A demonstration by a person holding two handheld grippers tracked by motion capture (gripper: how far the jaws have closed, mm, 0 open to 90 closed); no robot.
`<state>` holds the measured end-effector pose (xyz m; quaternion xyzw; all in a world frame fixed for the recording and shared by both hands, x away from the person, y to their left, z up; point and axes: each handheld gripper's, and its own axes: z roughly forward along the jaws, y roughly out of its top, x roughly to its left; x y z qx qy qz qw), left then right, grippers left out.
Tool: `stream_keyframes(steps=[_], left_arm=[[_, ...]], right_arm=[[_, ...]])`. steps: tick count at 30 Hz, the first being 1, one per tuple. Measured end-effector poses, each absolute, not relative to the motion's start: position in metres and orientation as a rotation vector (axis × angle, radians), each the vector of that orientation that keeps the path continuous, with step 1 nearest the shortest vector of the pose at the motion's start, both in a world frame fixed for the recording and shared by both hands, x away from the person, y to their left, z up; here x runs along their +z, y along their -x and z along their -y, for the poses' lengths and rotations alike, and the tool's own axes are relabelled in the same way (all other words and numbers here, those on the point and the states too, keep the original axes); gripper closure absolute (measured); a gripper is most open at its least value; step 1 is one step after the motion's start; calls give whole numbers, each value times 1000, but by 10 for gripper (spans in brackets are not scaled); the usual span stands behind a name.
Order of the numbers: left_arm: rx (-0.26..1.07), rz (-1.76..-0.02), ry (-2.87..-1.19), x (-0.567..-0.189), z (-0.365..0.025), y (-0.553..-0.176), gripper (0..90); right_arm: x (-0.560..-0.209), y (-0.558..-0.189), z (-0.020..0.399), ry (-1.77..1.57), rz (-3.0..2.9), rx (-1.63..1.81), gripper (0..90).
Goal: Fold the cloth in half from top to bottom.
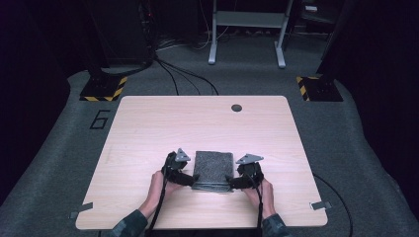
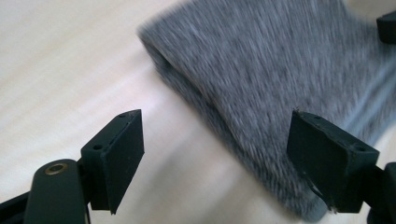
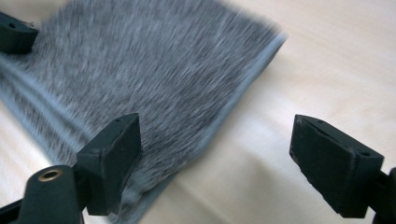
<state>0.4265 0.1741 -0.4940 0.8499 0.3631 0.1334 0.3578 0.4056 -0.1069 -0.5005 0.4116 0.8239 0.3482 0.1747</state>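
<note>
Standing wide apart, the two black fingers [image 2: 116, 158] of the left gripper [image 1: 187, 178] press on nothing; in the left gripper view one finger sits over bare wood and the other over the near corner of a folded grey towel [image 1: 213, 170], whose edge runs between them. The right gripper [image 1: 237, 181] is the same: its fingers [image 3: 114, 161] are spread wide and grip nothing, one over the towel's corner and its paler hem, the other over bare table. In the right gripper view a black fingertip of the left gripper also shows at the top left edge, lying on the grey cloth.

From the high view, the grippers face each other across the near edge of the towel, one at each near corner, each topped with a grey three-cornered plate and trailing a dark cable toward the person. A hand holds each gripper from behind, the left hand [image 1: 157, 183] and the right hand [image 1: 264, 190], with forearms in dark patterned sleeves coming in from the near edge.

The towel lies flat as a small folded rectangle on the light wooden table [image 1: 197, 123], near the front edge and roughly centred between the sides. A small dark round hole [image 1: 236, 107] sits near the table's far edge. Grey carpet [image 1: 59, 158] surrounds the table, with black cables and yellow-and-black striped stand feet beyond it
</note>
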Motion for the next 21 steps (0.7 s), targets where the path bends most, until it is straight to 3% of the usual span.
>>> stream_keyframes(steps=[6,13,21], left_arm=[[389,-1037,-2208,-495,-164,-465,190],[366,-1062,-2251,-512,-162,-467,192],[394,-1072,-2173,-493,-160,-478,186]], right_arm=[[-494,-442,102,-1251,-2285,952,157],[-513,-454,101,-1276,-2322,851,149],[-493,-467,107,-1303,-2275,950,150]])
